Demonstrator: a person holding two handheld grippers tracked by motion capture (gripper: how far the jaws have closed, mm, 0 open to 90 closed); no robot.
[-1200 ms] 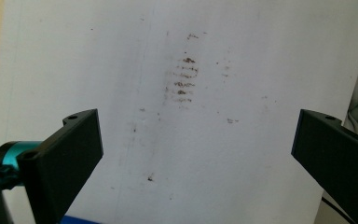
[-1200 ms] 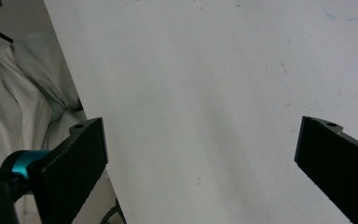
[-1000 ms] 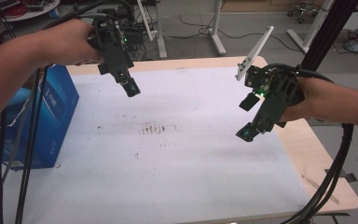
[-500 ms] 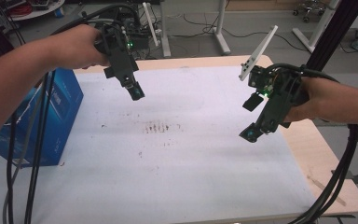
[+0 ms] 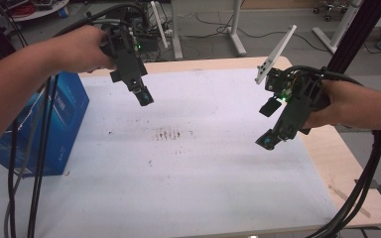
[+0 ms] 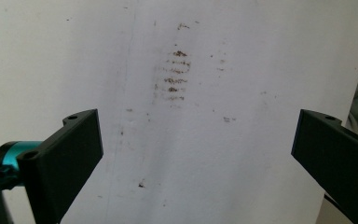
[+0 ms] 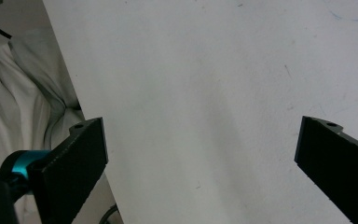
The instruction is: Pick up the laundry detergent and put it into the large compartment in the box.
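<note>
A: High view: our left gripper (image 5: pixel 145 97) has slid toward the desk's (image 5: pixel 357 163) back-left, right gripper (image 5: pixel 268 142) a bit lower vs a sec ago.

B: Fingers wide on both, holding nothing. Nearest thing is the white sheet (image 5: pixel 203 168), brown smudges (image 5: pixel 167 134) mid-sheet, between us. Blue box (image 5: pixel 54 124) untouched, far left.

A: So prob just positioning, no grasp yet.

Blue box (image 5: pixel 54 124) at table's 9 o'clock edge; brown smudges (image 5: pixel 167 134) mid white sheet (image 5: pixel 203 188); desk legs at 12.
</note>
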